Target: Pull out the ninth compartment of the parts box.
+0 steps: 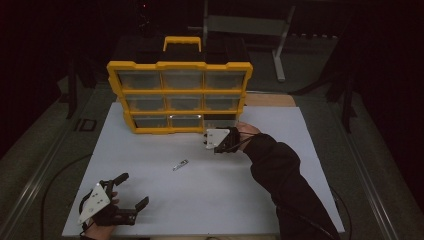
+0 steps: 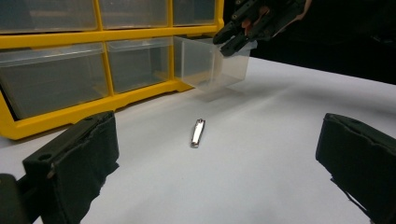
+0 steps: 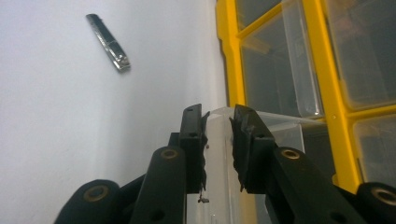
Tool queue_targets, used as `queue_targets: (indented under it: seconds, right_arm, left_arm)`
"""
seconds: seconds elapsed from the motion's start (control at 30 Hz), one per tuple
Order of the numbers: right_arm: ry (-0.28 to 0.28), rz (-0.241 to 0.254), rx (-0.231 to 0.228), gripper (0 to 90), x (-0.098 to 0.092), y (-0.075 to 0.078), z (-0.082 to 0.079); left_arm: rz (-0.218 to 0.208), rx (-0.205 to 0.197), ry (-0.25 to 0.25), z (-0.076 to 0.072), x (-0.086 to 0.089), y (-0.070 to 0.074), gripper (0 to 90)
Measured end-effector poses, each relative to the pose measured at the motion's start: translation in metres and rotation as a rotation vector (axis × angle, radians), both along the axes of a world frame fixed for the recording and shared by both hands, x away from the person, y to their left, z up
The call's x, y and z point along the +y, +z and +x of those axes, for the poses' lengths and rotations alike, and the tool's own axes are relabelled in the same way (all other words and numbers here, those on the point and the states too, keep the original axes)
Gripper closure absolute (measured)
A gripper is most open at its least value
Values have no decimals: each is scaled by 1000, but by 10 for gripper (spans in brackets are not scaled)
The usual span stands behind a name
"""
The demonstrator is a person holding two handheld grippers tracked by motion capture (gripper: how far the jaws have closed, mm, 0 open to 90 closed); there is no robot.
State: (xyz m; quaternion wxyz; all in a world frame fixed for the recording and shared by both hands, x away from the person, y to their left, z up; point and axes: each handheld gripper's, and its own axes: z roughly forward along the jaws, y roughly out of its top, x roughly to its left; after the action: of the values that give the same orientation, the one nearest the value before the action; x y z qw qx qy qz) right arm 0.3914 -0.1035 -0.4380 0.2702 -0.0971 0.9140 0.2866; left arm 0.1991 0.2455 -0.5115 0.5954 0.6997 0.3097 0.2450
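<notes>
Right gripper view had the right gripper clamped on the front wall of the clear drawer, lower middle, pulled out of the yellow organizer. Light, stiff, slick plastic: grip the rim. Left gripper jaws apart, nail clipper centre frame

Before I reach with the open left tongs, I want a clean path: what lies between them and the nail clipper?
Nothing: in the left gripper view, bare white table runs from the left tongs to the nail clipper.
</notes>
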Motion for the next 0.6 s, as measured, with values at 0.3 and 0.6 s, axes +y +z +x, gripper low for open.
queue_targets:
  seconds: [0.3,0.6]
  right_arm:
    - [33,1,10,748,-2,0,3]
    - [-89,-84,35,391,-6,-5,4]
  left_arm:
    - [1,2,-3,0,0,0,0]
    - [-7,7,2,0,0,0,0]
